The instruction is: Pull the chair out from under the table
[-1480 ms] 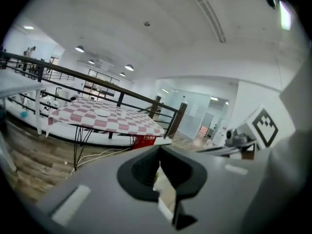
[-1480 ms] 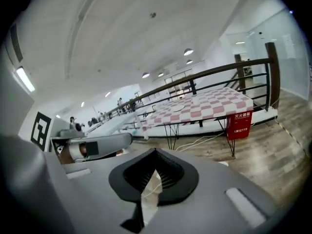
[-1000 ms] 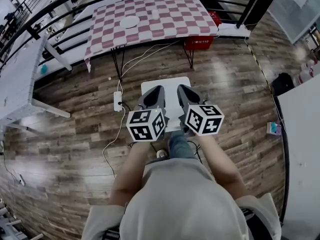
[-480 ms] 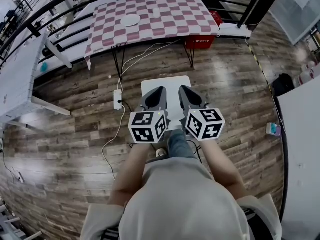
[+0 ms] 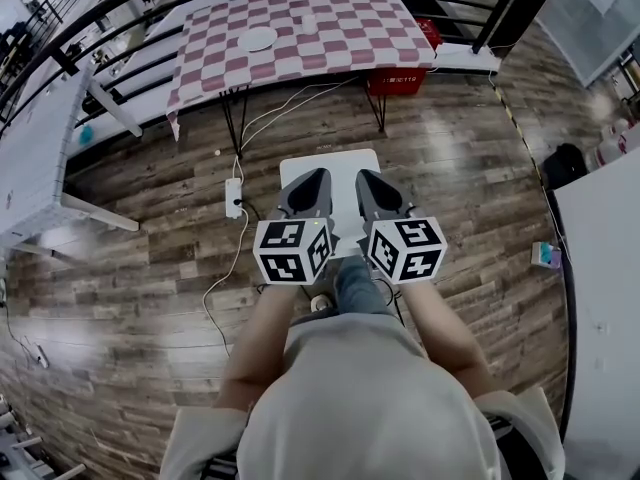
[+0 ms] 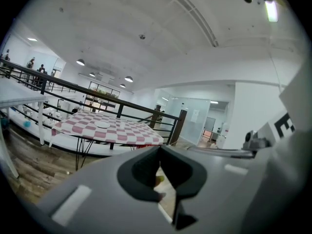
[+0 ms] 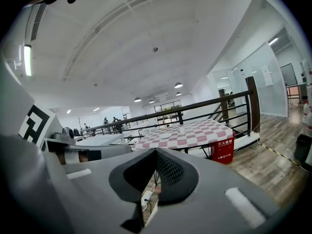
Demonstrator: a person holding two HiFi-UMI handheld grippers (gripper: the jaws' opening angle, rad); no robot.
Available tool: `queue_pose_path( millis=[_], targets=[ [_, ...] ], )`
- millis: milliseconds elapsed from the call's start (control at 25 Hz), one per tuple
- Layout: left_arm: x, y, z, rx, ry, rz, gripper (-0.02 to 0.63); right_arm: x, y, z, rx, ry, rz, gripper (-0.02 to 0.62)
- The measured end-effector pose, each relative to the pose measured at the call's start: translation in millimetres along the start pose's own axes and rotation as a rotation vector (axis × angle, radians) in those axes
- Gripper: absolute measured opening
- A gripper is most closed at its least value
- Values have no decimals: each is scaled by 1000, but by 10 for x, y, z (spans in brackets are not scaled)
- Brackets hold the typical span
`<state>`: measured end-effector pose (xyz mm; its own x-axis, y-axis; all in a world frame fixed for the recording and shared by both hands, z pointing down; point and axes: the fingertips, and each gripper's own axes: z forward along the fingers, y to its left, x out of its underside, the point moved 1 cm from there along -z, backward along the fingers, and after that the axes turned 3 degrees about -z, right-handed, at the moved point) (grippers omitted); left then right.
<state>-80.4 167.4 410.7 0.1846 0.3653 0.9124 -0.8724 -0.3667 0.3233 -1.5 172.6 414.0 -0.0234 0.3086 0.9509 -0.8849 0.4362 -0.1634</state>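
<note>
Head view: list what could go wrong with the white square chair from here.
1. The white power strip and its cables lie on the wooden floor just left of the white square chair; dragging the chair sideways could snag them.
2. The left gripper and right gripper are both shut with nothing between their jaws, so neither grips the chair; a pull may slip.

The red box [image 7: 223, 150] under the far checkered table [image 7: 195, 130] has white Chinese words and 119.
</note>
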Motion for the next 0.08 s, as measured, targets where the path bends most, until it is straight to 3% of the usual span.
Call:
queue_pose_path(
  millis=[80],
  targets=[
    [-13,-10,5,3,-3,4,11,-2,-4,-9,3,-1,-6,-3]
  ],
)
